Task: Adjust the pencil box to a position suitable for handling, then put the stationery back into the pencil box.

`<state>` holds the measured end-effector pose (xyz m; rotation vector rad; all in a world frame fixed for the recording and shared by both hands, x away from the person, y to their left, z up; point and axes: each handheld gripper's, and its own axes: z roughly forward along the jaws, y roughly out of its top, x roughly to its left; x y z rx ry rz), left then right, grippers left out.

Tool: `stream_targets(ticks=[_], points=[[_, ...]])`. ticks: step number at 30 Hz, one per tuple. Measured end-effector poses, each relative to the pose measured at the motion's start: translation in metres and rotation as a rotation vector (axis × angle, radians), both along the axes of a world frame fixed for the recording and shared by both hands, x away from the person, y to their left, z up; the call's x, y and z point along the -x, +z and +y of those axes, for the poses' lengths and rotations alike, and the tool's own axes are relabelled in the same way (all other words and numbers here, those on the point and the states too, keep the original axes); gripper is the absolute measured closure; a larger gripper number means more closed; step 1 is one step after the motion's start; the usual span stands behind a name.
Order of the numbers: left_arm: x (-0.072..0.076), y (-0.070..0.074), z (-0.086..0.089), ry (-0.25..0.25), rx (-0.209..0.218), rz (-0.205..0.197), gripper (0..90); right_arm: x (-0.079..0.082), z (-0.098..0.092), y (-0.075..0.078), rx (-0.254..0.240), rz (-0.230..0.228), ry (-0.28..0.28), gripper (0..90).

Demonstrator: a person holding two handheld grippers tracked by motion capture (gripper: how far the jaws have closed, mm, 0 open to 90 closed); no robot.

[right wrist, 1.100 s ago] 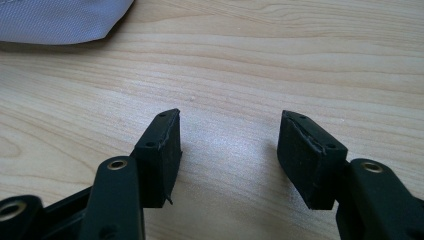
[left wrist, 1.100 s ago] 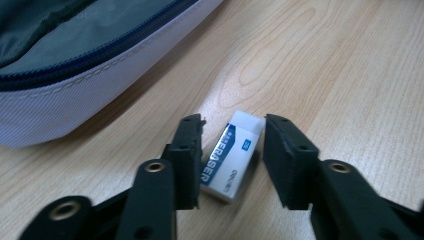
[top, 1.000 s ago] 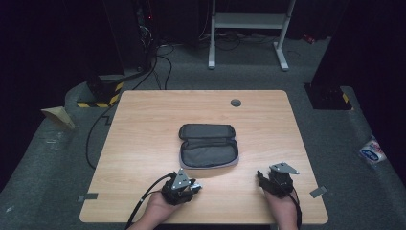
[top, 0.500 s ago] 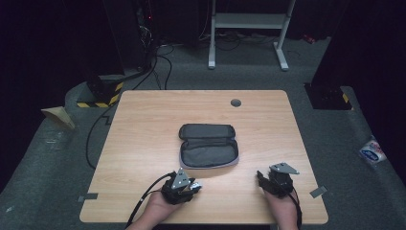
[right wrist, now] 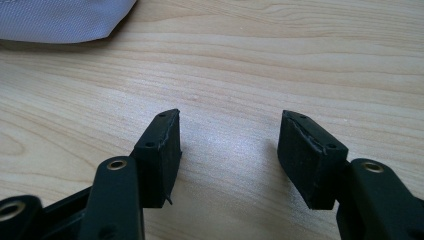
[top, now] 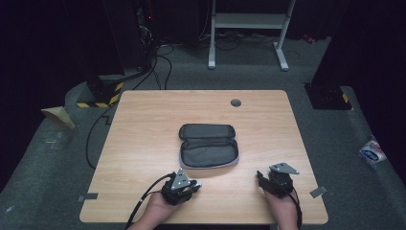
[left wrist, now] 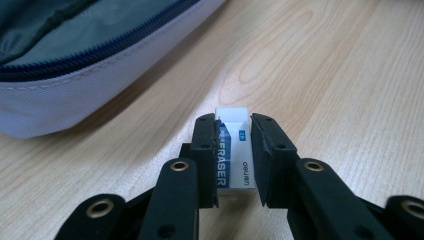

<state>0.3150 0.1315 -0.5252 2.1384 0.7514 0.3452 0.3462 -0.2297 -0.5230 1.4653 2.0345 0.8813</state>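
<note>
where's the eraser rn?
In the left gripper view, the eraser sits clamped between the left gripper jaws, low over the table, just short of the open pencil case.

- The eraser (left wrist: pixel 235 150) between the left gripper's (left wrist: pixel 234 160) black jaws is white, with a blue-and-white sleeve printed in white and dark letters.
- The pouch (left wrist: pixel 75 65) ahead and to the left of that gripper has a pale grey outer cloth, a dark blue zip and a grey-green lining.
- The table (right wrist: pixel 250 65) under both grippers is light wood with darker grain lines.
- The right gripper (right wrist: pixel 229 150) is black, with brass-coloured rivets.
</note>
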Motion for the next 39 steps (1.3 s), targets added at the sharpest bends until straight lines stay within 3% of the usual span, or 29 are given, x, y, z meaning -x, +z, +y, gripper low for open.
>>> stream_targets(ticks=[3,5,14,25,39], points=[[-0.001,0.002,0.003,0.014,0.021,-0.004,73.0,0.000,0.000,0.000,0.002,-0.002,0.002,42.2],[-0.002,0.006,0.005,0.023,0.057,-0.003,73.0,0.000,0.000,0.000,0.001,-0.001,0.001,42.2],[-0.008,0.022,0.019,0.100,0.102,-0.054,73.1,0.000,-0.001,0.000,-0.003,0.001,0.004,42.1],[-0.013,0.039,0.027,0.140,0.109,-0.079,73.1,0.000,0.000,0.000,-0.002,0.001,0.004,41.7],[-0.018,0.060,0.030,0.170,0.154,-0.103,73.1,0.000,0.000,0.000,-0.001,0.001,0.003,41.7]])
